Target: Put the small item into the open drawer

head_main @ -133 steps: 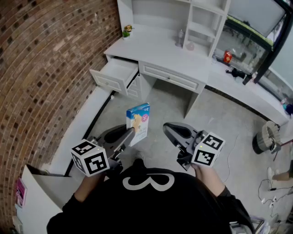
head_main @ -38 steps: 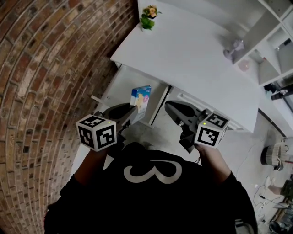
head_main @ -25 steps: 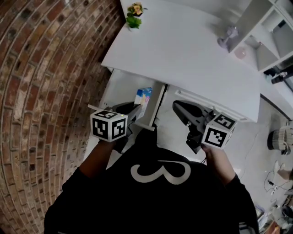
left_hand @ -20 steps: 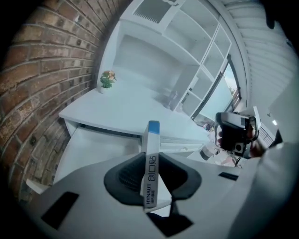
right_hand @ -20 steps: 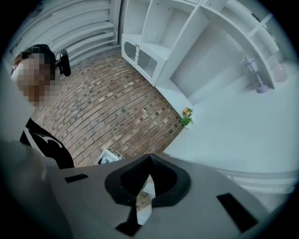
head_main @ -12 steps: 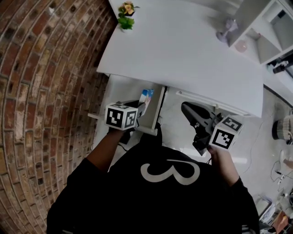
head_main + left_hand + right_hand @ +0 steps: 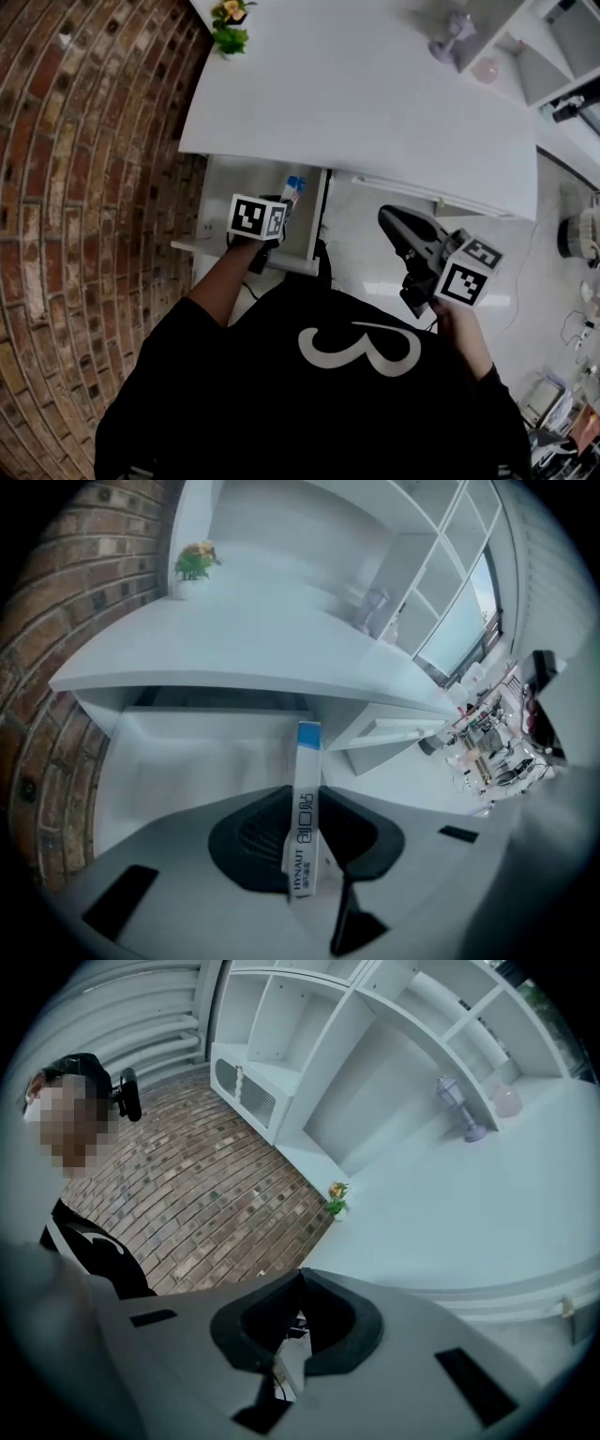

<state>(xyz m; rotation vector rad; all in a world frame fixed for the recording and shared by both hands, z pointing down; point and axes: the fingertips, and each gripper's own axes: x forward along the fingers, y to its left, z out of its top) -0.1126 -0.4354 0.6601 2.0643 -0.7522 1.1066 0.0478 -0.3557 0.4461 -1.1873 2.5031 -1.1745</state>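
Note:
A thin white box with a blue top (image 7: pixel 307 747), printed "HYNAUT" along its edge, stands upright between my left gripper's (image 7: pixel 305 797) jaws, which are shut on it. In the head view the box (image 7: pixel 293 187) pokes out past the left gripper (image 7: pixel 279 212) and its marker cube, over the open white drawer (image 7: pixel 225 192) under the desk's left end. The drawer's pale inside (image 7: pixel 178 761) lies just beyond the box. My right gripper (image 7: pixel 383 215) hangs over the floor to the right of the drawer; its jaws (image 7: pixel 300 1275) are shut with nothing between them.
The white desk top (image 7: pixel 375 103) overhangs the drawer's back. A small potted plant (image 7: pixel 229 26) stands at its left corner and a purple ornament (image 7: pixel 448 39) by the shelves. A brick wall (image 7: pixel 84 187) runs close along the left. A second, closed drawer front (image 7: pixel 422 199) is to the right.
My left gripper has carried the box forward and down, from beside the drawer's front to over its inside. The right gripper has stayed shut and moved little.

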